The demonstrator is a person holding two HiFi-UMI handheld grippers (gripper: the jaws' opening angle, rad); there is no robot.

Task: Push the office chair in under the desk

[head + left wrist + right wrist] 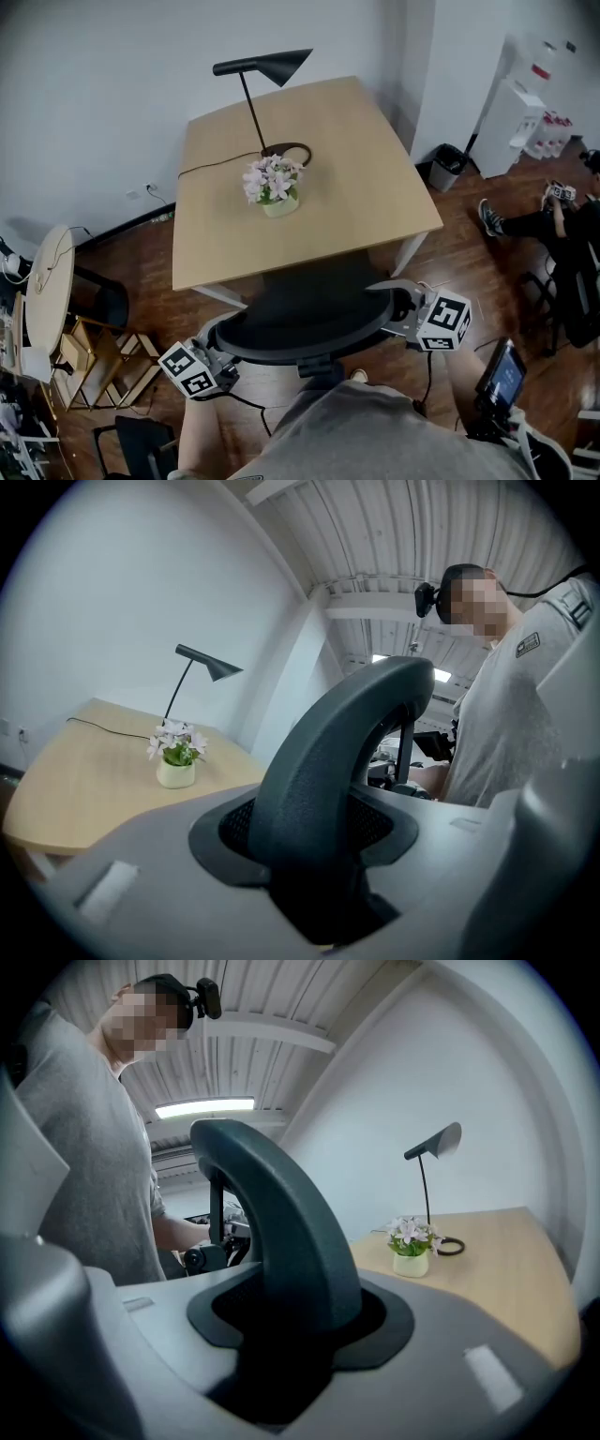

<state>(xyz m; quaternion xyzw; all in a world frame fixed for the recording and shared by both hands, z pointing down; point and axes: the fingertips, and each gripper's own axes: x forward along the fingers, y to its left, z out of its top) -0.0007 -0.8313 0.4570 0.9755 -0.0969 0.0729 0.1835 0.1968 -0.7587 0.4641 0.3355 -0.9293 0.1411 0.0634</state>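
Office chair (309, 323) in left gripper (218, 349), right gripper (397, 302)

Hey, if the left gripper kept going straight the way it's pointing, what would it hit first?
The office chair's back: the left gripper already has it between its jaws.
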